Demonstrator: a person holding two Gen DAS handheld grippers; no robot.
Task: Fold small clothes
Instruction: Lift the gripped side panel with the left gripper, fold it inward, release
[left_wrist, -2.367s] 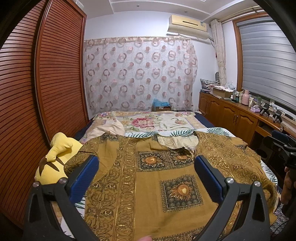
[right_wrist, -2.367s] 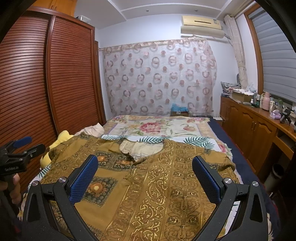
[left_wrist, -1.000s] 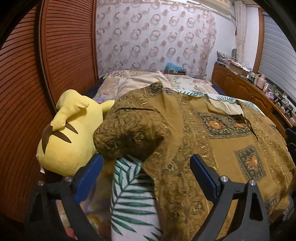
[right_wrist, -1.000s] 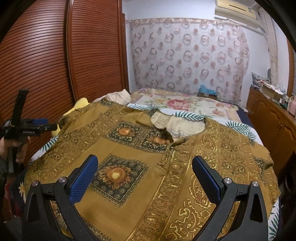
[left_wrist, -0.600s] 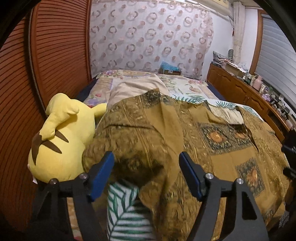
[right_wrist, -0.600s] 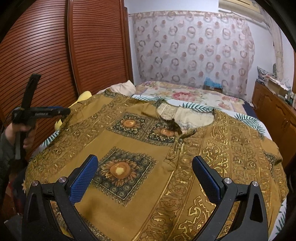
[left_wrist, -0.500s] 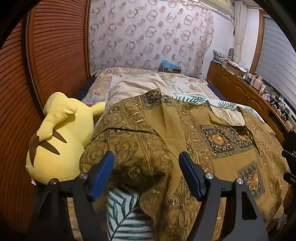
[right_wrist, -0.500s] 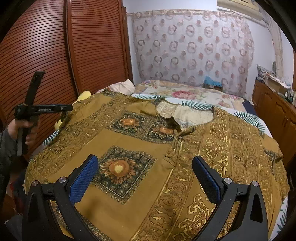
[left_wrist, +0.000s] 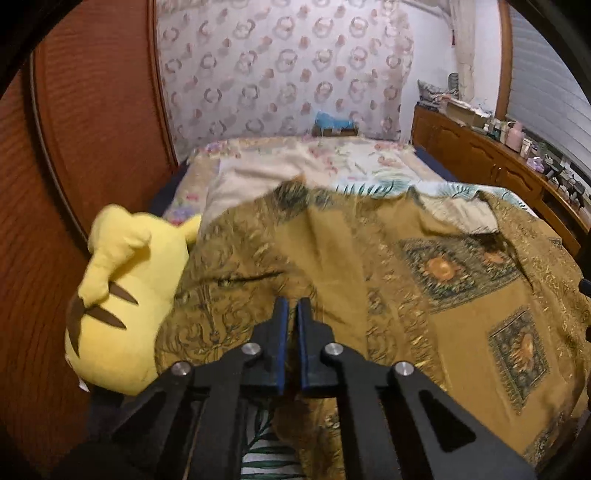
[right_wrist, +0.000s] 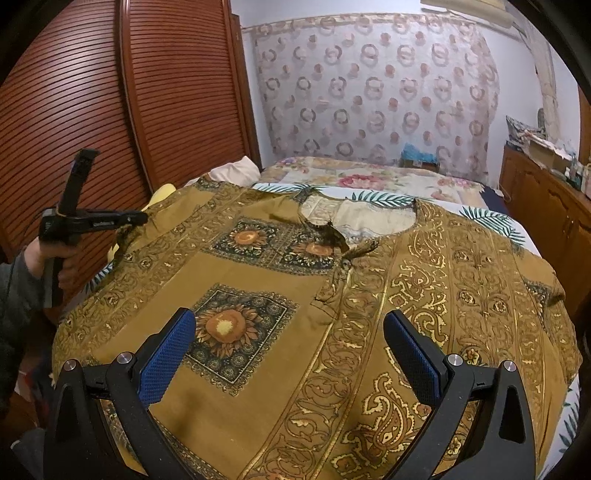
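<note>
Shirt (right_wrist: 332, 332): spread flat on bed (right_wrist: 369, 177), ready for folding. My left gripper (left_wrist: 289, 310): fingers clenched on sleeve (beside yellow plush (left_wrist: 122, 295)), likely for folding inward. My right gripper (right_wrist: 288, 339): fingers released, hovering over shirt.

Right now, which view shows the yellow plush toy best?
The left wrist view: the yellow plush toy fills the left side beside the mustard shirt, its brown stripes visible. The right wrist view shows only a small yellow sliver past the shirt's far edge, behind the left gripper.
</note>
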